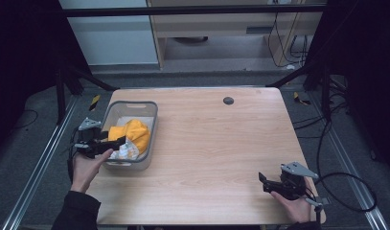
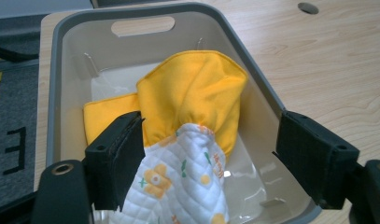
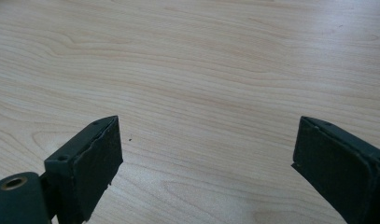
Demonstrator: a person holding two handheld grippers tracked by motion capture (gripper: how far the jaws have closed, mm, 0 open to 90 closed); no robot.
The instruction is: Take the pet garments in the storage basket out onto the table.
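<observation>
A grey plastic basket stands at the table's left side. Inside it lies a bundled cloth, yellow on one face and white quilted with a flower print on the other. In the left gripper view the cloth rises from the basket, with its white part nearest me. My left gripper reaches over the basket's near left corner. Its jaws stand wide apart around the cloth, the right pad clear of it. My right gripper rests open near the front right edge, nothing between its jaws.
A dark round grommet sits in the wooden table near its far edge. Metal rails run along both sides of the table. Cables lie on the floor at the right.
</observation>
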